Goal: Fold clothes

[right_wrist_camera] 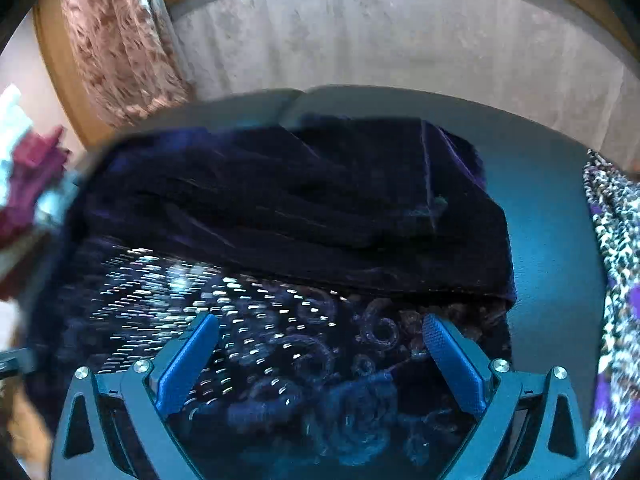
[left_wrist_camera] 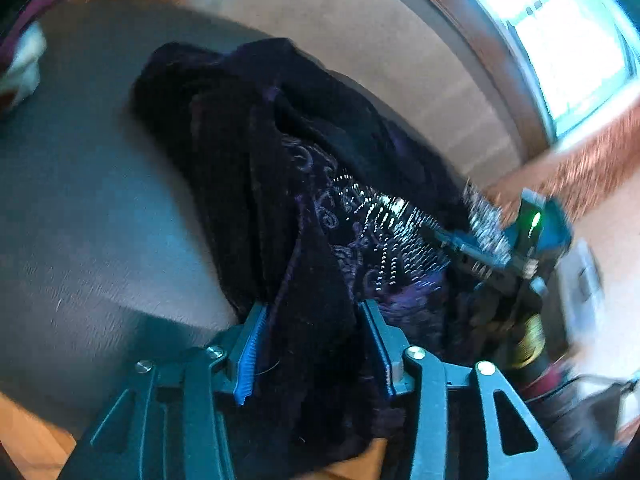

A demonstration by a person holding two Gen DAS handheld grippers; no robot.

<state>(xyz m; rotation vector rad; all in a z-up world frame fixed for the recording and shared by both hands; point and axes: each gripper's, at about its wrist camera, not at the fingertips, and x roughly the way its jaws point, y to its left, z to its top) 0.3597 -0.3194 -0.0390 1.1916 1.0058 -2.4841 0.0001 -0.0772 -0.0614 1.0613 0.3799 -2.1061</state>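
velvet garment (left_wrist_camera: 280, 184) bunched on grey surface (left_wrist_camera: 80, 200), no neat fold yet. left gripper (left_wrist_camera: 316, 320) pinches a fold; right gripper (right_wrist_camera: 320, 336) spread above embroidery.

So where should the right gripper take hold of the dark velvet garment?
Probably the straight hem edge of the velvet garment, beside its right corner, approached from the near side. That edge lies flat on the grey surface, unlike the bunched folds. The right gripper is open.

Home: curtain (right_wrist_camera: 120, 48), window (left_wrist_camera: 560, 40)
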